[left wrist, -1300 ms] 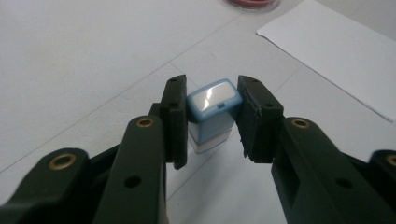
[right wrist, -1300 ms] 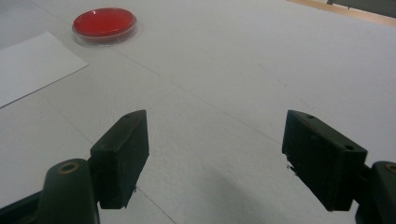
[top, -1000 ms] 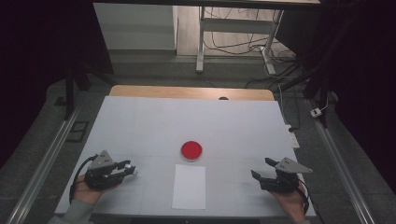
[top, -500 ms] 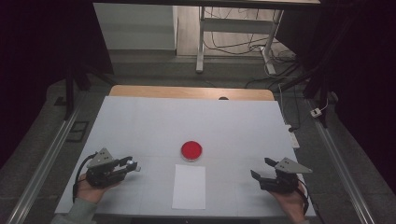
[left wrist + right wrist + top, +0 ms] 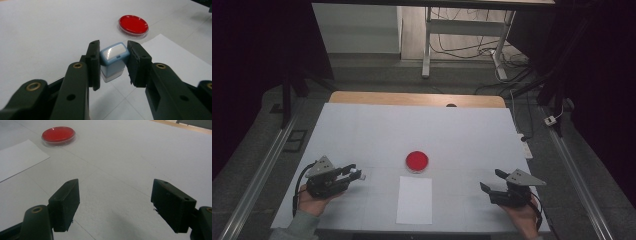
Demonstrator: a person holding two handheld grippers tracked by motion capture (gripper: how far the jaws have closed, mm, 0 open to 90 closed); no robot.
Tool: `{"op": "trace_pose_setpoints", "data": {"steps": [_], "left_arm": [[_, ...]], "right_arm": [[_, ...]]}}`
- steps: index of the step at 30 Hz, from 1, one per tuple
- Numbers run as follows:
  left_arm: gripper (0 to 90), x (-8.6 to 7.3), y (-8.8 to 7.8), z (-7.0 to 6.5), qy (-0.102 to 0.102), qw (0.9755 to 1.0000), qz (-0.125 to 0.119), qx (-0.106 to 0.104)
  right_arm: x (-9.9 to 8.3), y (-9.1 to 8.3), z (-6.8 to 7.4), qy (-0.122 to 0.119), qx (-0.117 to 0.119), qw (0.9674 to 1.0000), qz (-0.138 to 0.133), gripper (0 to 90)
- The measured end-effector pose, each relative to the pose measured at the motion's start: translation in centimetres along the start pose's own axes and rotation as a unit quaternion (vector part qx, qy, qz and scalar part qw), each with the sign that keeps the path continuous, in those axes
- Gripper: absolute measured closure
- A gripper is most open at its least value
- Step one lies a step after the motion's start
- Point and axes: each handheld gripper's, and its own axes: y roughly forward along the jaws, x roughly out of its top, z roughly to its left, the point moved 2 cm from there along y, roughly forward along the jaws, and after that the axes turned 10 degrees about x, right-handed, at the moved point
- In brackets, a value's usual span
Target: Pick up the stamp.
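The left gripper [image 5: 354, 173], held in the person's left hand [image 5: 312, 202] at the near left of the white table [image 5: 362, 130], had its two black jaws closed on a small rectangular stamp with a light-blue plastic body and a white lower part [image 5: 113, 61]. In the left gripper view the pads pressed against the stamp's two sides, and the stamp sat between them with its glossy pale top face tilted toward the camera and its white base lower down, above the table surface. In the high view the stamp showed as a small pale block at the jaw tips, pointing toward the middle of the table. A round red ink pad in a shallow clear dish [image 5: 417, 161] lay near the middle of the table, well apart from the held stamp, and a blank white rectangular sheet of paper [image 5: 414, 199] lay just on the near side of the dish, close to it but not touching. The right gripper [image 5: 115, 205], in the person's right hand [image 5: 524, 217] at the near right of the table, had its jaws spread wide with nothing between them, hovering over bare tabletop well away from the paper and dish.
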Motion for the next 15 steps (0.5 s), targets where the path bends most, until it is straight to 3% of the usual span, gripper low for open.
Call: {"op": "trace_pose_setpoints", "data": {"steps": [15], "left_arm": [[65.4,1.5,0.9,-1.0,0.003,0.9998,-0.014,-0.014]], "right_arm": [[0.0,0.0,0.0,0.000,0.001,1.0000,-0.004,22.9]]}}
